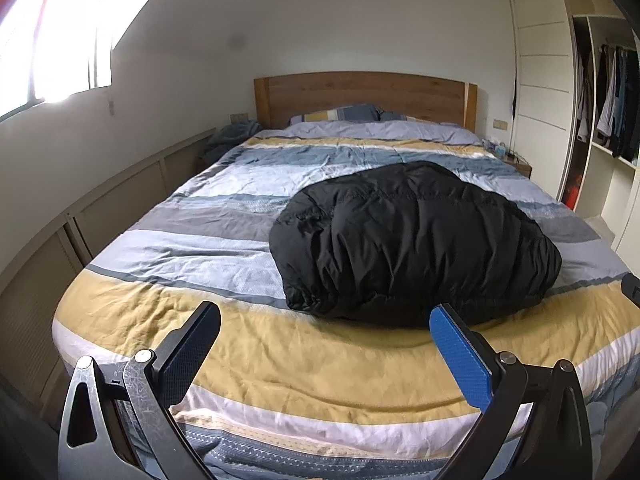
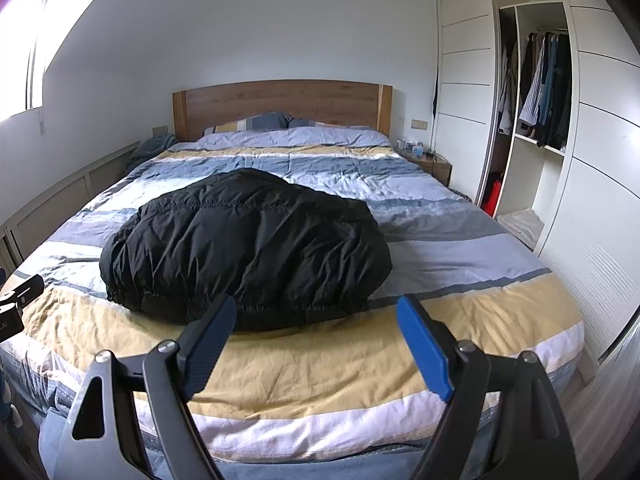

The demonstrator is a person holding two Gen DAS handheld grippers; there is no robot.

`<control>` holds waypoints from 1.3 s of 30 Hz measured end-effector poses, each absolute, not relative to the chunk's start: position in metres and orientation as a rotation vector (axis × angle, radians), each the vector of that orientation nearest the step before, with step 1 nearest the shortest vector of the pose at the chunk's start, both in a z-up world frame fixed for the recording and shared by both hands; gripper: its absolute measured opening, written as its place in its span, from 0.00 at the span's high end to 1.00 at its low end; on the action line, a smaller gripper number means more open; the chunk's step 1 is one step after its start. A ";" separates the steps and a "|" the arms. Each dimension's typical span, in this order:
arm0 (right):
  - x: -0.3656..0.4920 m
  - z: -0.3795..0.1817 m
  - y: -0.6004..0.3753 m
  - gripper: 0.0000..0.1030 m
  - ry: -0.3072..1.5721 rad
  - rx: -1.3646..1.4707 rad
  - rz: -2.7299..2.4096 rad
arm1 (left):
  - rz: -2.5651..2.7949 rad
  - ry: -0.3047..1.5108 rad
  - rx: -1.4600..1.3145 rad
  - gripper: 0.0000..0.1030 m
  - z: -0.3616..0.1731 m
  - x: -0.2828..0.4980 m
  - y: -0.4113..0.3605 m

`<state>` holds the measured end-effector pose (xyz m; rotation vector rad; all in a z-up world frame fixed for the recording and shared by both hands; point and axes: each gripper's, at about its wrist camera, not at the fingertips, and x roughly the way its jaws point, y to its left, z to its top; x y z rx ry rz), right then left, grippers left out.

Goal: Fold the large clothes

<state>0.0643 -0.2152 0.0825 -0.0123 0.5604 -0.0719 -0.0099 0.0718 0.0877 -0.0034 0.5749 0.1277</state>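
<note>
A black puffy jacket lies in a folded bundle on the striped bed cover, near the foot of the bed; it also shows in the right wrist view. My left gripper is open and empty, held above the yellow stripe just short of the jacket's near edge. My right gripper is open and empty, its left finger in front of the jacket's near hem. The left gripper's body shows at the right wrist view's left edge.
The bed has a wooden headboard and pillows. An open wardrobe with hanging clothes stands on the right. A nightstand holds small items. A low panelled wall runs along the left under a window.
</note>
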 end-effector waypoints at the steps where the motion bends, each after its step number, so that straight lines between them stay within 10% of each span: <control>1: 0.066 0.080 -0.216 0.20 0.565 -0.012 -0.071 | 0.125 0.580 -0.002 0.00 0.086 -0.009 0.071; 39: 0.090 0.044 -0.204 0.20 0.675 -0.010 -0.011 | 0.121 0.700 0.007 0.00 0.042 0.012 0.074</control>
